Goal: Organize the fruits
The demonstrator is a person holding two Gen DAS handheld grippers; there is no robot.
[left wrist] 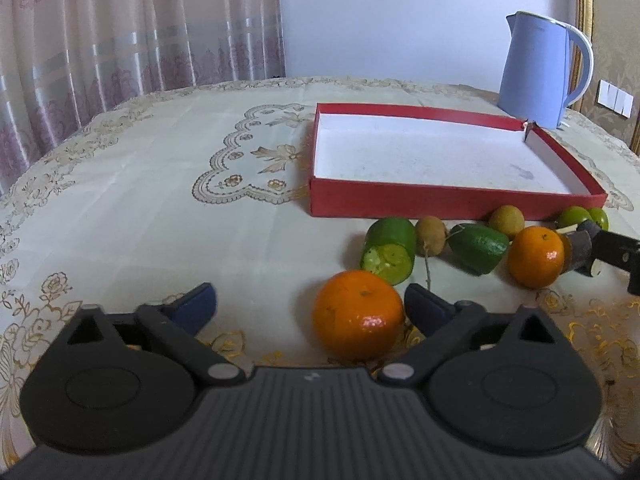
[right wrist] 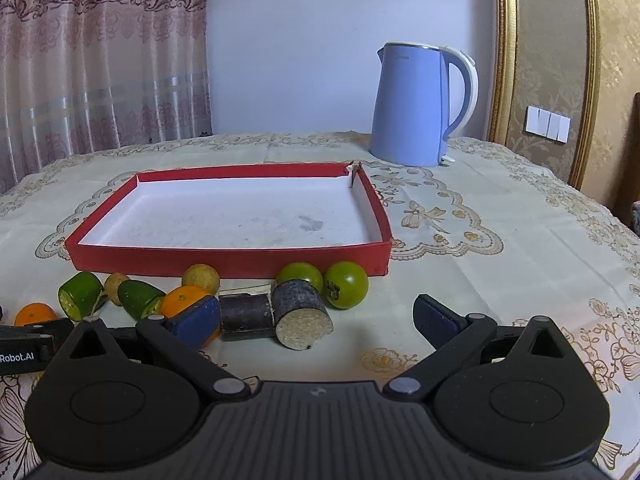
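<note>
Left wrist view: the left gripper (left wrist: pixel 310 304) is seen low in the frame, held level just above the tablecloth (left wrist: pixel 140 200), its blue-padded fingers (left wrist: pixel 196 306) spread wide and gripping nothing. A whole orange (left wrist: pixel 357 315) sits between the fingers, close against the right one; whether it is touched cannot be told. Beyond it, in a row along the near wall of the red tray (left wrist: pixel 440 200), are shown a cut green fruit piece (left wrist: pixel 389 250), a brown longan (left wrist: pixel 431 235), a second green piece (left wrist: pixel 478 248), a second longan (left wrist: pixel 506 221), a second orange (left wrist: pixel 536 256) and two green round fruits (left wrist: pixel 584 218) at the right edge. The tip of the right gripper (left wrist: pixel 616 256) enters from the right, beside a dark stem piece (left wrist: pixel 578 248). A blue kettle (left wrist: pixel 540 68) stands behind the tray at upper right. Right wrist view: the right gripper (right wrist: pixel 316 316) is likewise held low and level, its fingers (right wrist: pixel 434 318) wide apart and holding nothing. Two dark cut stem pieces (right wrist: pixel 298 312) lie between them, nearer the left finger, which partly covers an orange (right wrist: pixel 182 300). Two green round fruits (right wrist: pixel 346 284) rest just behind, against the tray (right wrist: pixel 232 260). The green pieces (right wrist: pixel 80 294) and the other orange (right wrist: pixel 34 314) appear at lower left, with the left gripper (right wrist: pixel 24 344) at the left edge; its opening is not shown here.
</note>
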